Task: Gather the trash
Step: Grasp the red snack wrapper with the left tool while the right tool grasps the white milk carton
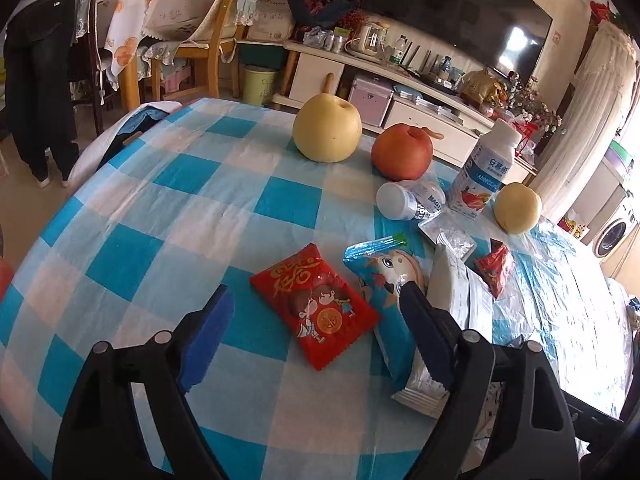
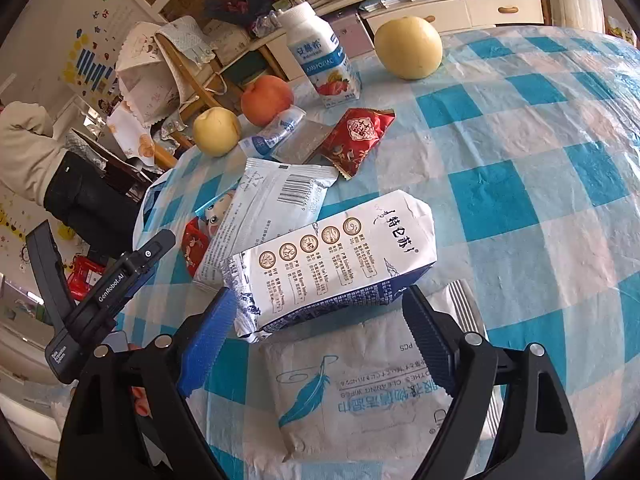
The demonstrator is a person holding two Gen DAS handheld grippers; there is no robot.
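Below the left gripper (image 1: 316,332), jaws apart, lies a glossy red foil packet (image 1: 314,306) on the blue-checked tablecloth (image 1: 160,208); the right gripper (image 2: 318,328), jaws apart, straddles a crumpled white milk carton (image 2: 336,260) near pears and wrappers.

Checked tablecloth (image 1: 160,208) covers the table; beside the upright yogurt bottle (image 1: 486,168) lie an apple (image 1: 402,156), two pears (image 1: 327,128), a tipped small bottle (image 1: 404,200); nearer, wrappers (image 1: 314,304) and a flattened milk carton (image 2: 340,260).
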